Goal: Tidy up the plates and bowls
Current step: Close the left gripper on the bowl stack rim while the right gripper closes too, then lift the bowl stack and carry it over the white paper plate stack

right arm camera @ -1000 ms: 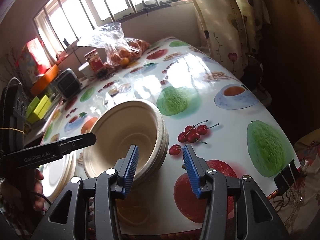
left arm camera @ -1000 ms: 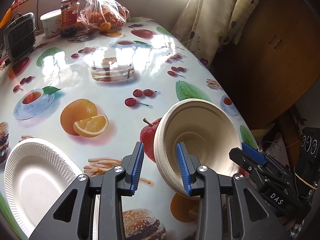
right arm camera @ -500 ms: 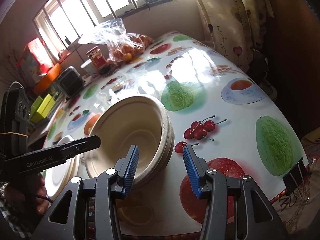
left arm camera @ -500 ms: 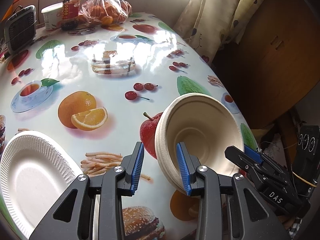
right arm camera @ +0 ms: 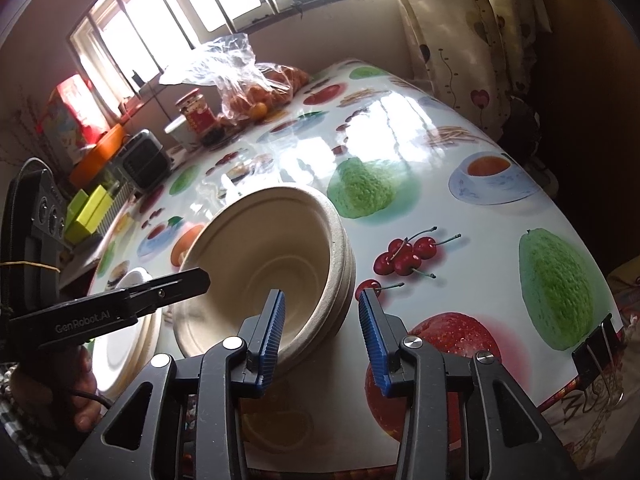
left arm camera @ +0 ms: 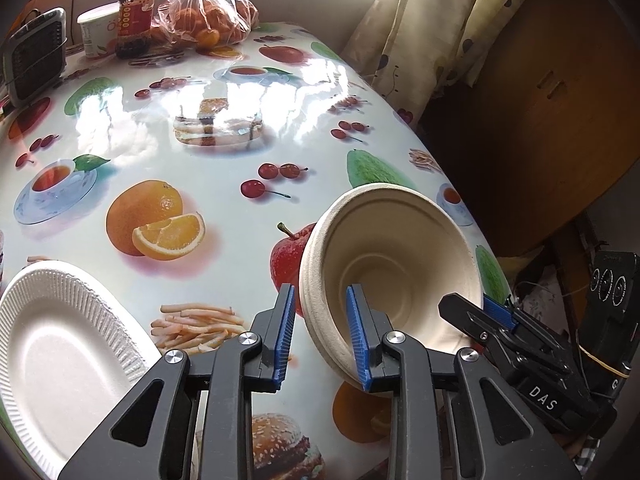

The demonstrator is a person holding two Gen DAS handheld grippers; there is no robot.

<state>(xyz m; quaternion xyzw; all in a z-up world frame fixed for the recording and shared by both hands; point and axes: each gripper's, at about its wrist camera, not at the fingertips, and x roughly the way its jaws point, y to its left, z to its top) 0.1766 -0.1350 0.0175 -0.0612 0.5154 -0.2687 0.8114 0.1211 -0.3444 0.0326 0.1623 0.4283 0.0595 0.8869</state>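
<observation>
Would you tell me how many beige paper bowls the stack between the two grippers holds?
3, judging by the rims stacked at its edge: the nested bowl stack sits tilted on the table, its rim between both grippers' fingers. More may be hidden inside.

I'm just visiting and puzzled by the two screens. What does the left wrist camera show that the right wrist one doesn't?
Only the left wrist view shows the wooden cabinet beside the table and most of the white ribbed paper plate; the right view catches only an edge of that plate.

Only the right wrist view shows the barred window, the green boxes and a binder clip on the table edge.

Both show the beige bowls, tilted, the bag of oranges, the red jar, and both claws, left and right, each straddling the bowls' rim.
</observation>
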